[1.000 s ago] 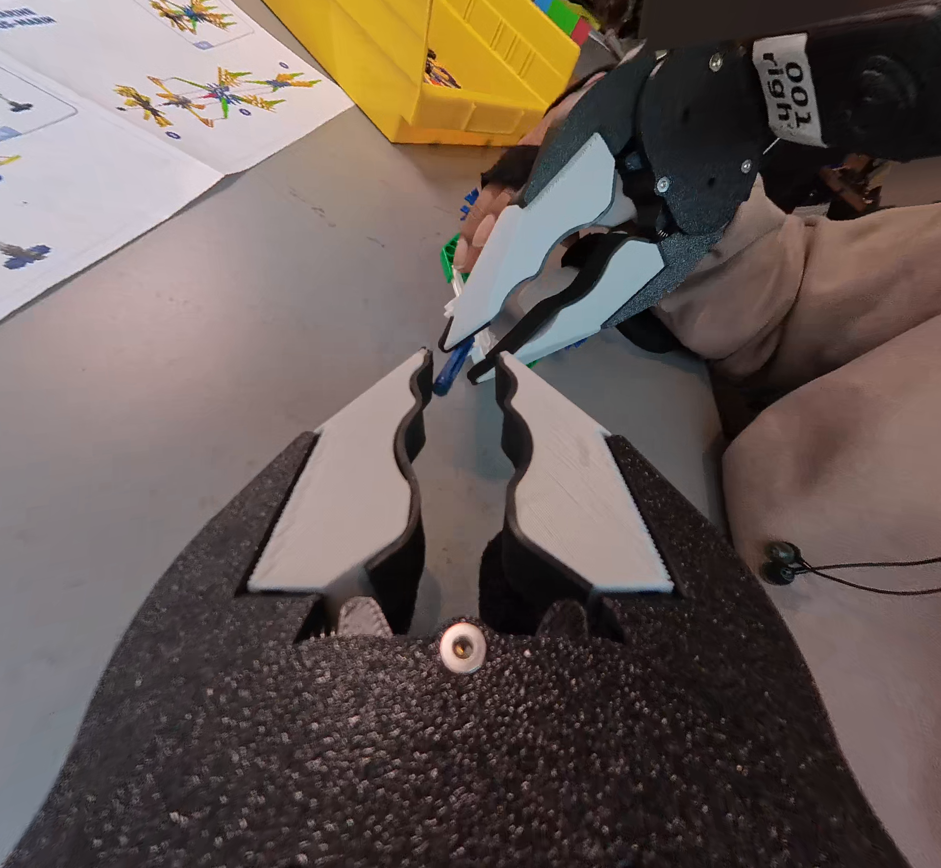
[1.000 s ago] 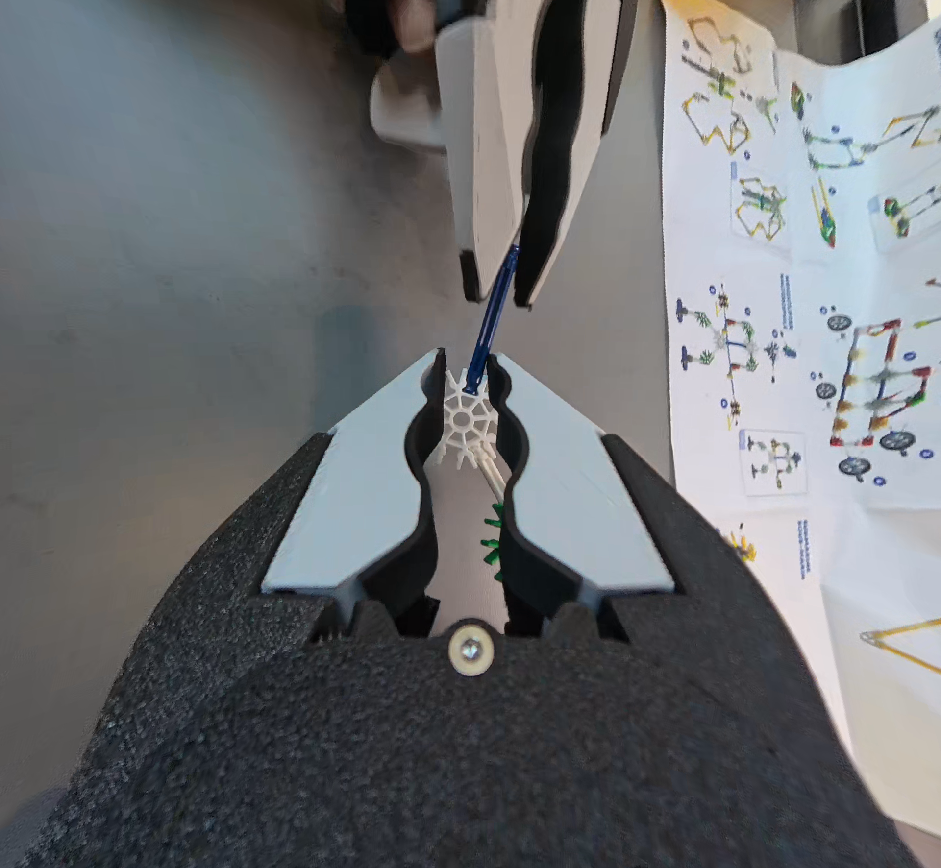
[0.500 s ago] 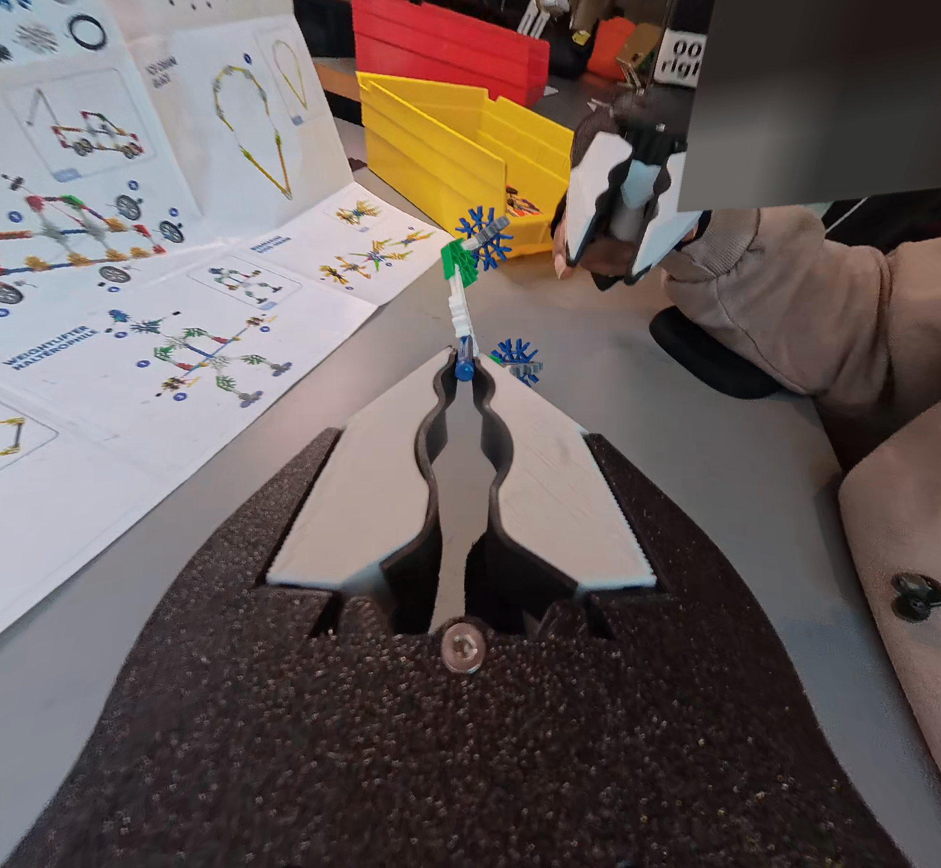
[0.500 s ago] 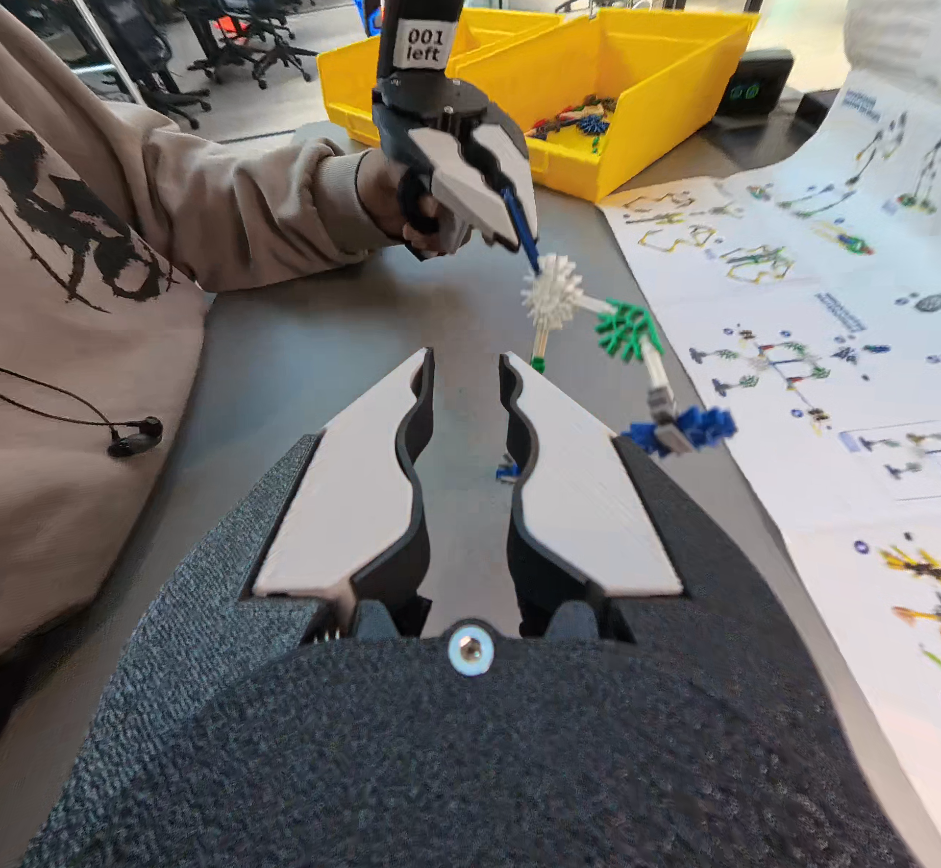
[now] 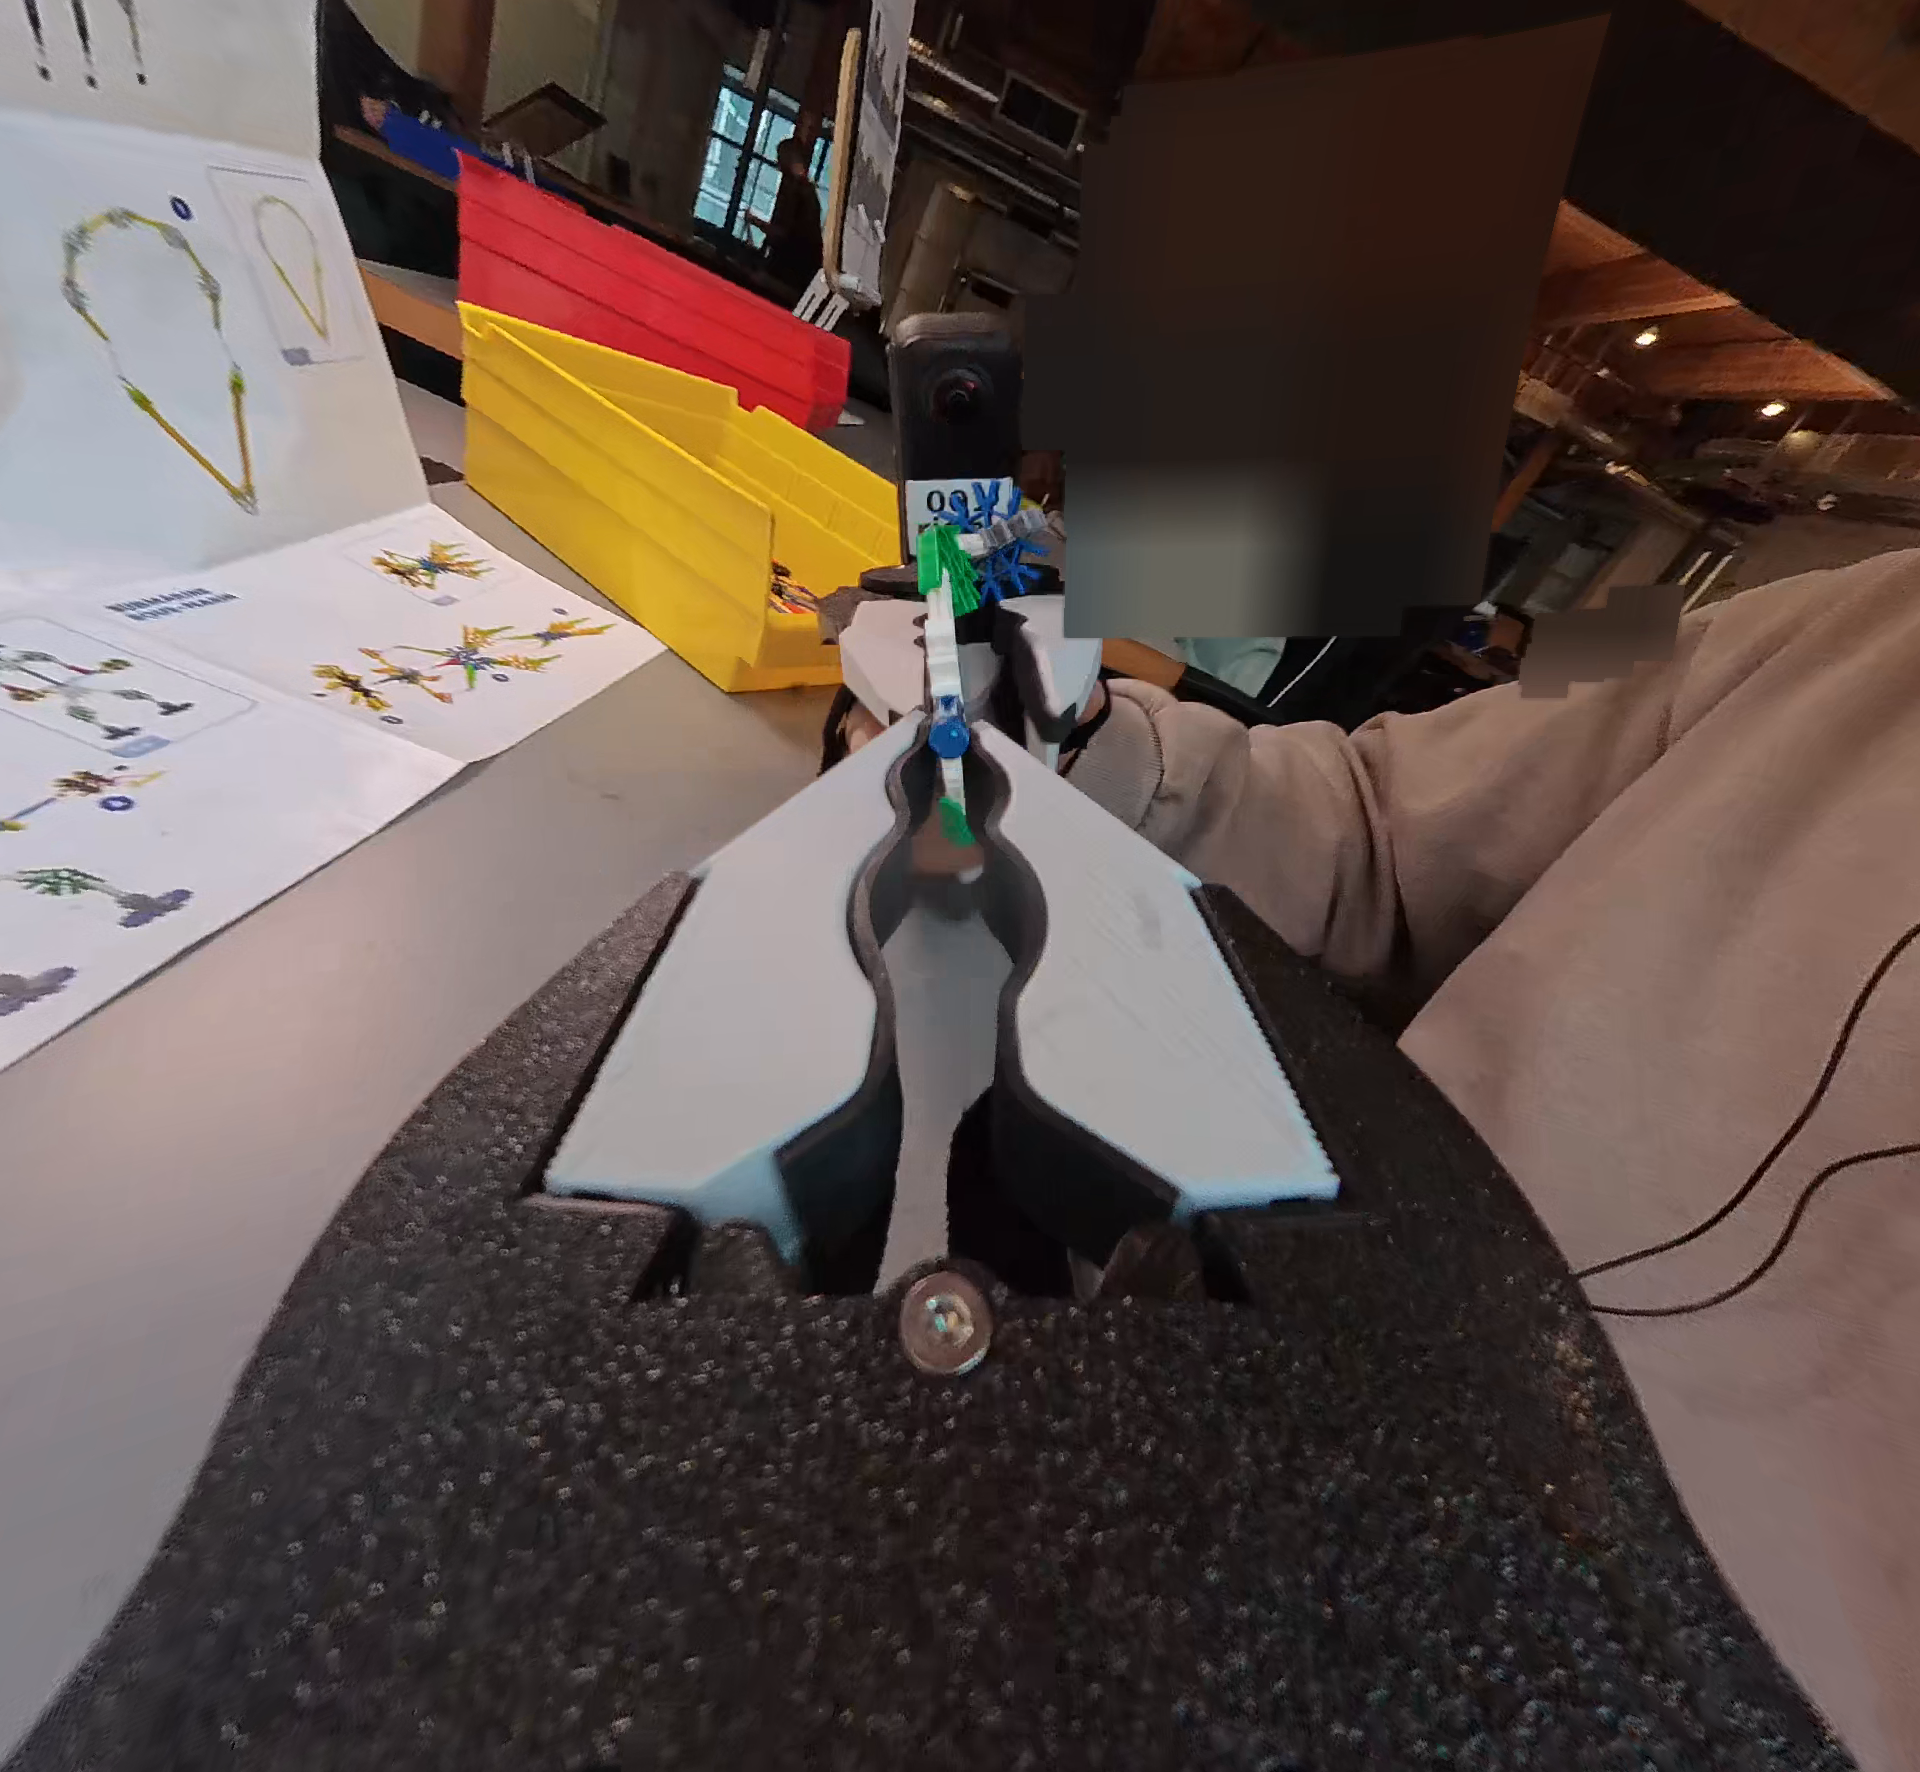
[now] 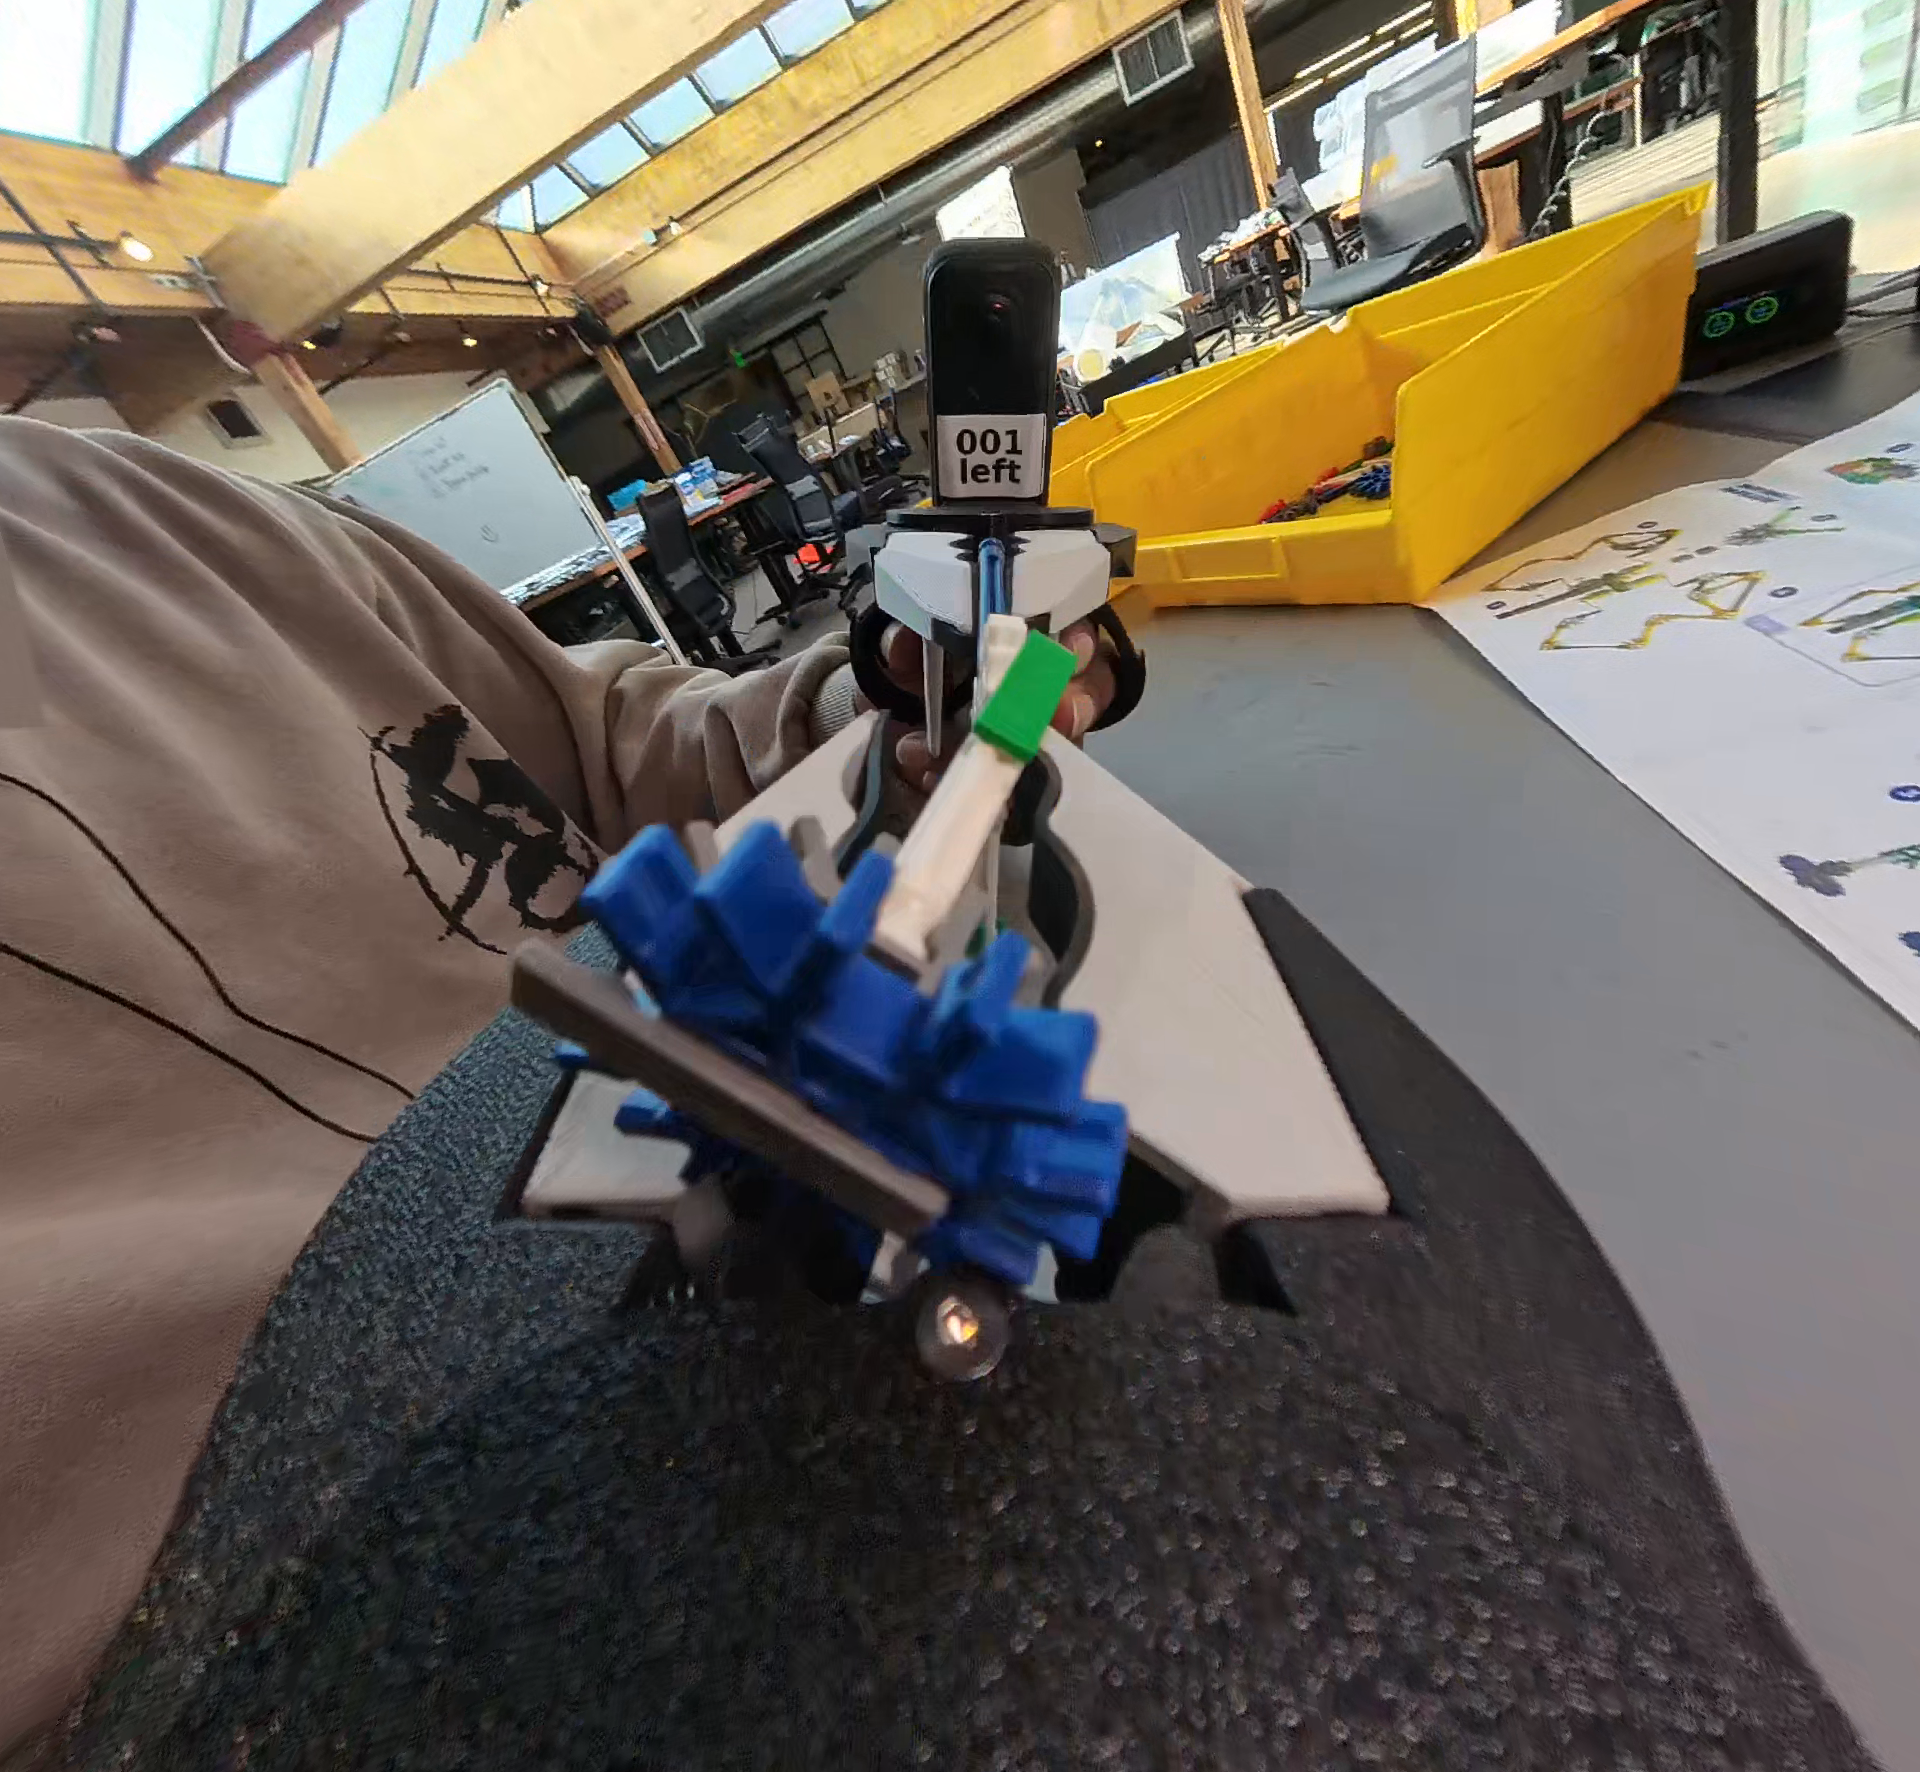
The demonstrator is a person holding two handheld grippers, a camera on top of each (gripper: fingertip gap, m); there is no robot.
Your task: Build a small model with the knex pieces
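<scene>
With its jaws pinched on the blue rod (image 5: 949, 741) at one end, the left hand-held gripper (image 5: 948, 735) holds the rod-and-connector toy assembly (image 6: 940, 875) above the worktop (image 5: 582, 787), apparently presenting it endwise to the facing right hand-held gripper (image 5: 971, 673), whose grip cannot be told.

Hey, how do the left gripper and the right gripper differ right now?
The left gripper is shut on the blue rod of a toy assembly; the right gripper is open and grips nothing. The left gripper carries the whole assembly; the right gripper only has its blue connectors close above its fingers. Both have white fingers with wavy black pads, and they face each other.
</scene>
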